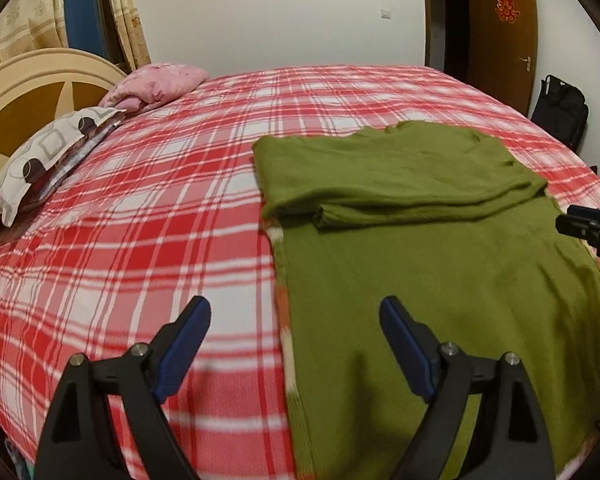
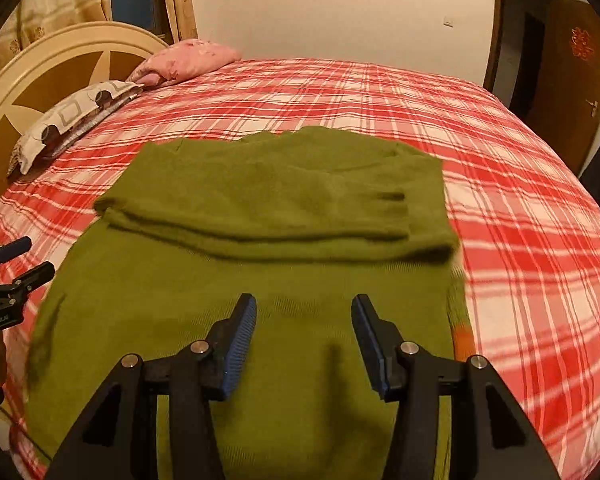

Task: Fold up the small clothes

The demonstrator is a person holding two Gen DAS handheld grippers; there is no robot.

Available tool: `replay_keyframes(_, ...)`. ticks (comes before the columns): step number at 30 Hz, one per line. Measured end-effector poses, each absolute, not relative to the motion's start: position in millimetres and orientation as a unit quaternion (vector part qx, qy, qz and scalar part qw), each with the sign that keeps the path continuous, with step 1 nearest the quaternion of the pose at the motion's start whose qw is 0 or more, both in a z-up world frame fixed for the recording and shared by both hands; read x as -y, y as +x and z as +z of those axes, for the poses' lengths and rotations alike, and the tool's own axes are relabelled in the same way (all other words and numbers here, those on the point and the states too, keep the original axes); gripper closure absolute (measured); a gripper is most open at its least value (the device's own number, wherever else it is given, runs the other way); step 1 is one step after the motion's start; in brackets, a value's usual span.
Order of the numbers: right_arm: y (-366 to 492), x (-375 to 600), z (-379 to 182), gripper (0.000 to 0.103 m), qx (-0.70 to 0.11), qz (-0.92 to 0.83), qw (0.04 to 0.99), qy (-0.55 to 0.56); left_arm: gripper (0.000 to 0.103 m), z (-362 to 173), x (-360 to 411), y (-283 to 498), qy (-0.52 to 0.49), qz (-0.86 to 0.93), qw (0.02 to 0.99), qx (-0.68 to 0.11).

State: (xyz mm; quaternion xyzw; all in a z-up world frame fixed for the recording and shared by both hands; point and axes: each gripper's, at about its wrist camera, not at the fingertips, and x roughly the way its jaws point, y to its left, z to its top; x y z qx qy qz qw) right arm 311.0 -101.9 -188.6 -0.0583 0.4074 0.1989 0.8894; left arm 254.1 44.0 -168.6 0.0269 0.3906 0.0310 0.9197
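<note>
Both claws (image 1: 296, 312) (image 2: 304, 312) wide apart, empty, above sweater (image 2: 260, 280).

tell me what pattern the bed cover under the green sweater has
Red and white plaid; the bed cover shows best in the left wrist view.

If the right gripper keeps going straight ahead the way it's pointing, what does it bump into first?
Probably the green sweater. The right gripper is open and empty, pointing across the sweater's flat body toward the folded sleeves. If it skims low, it likely meets that folded ridge first, though its height is hard to judge.
</note>
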Motion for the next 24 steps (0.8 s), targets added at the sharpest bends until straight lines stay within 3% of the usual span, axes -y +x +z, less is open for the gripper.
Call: replay_keyframes(24,212.1,173.5,-191.0,0.047,-0.423,0.157,0.892,-0.01,0.014,-171.1,-19.1,177.0,0.042,-0.006,0.907,-0.42)
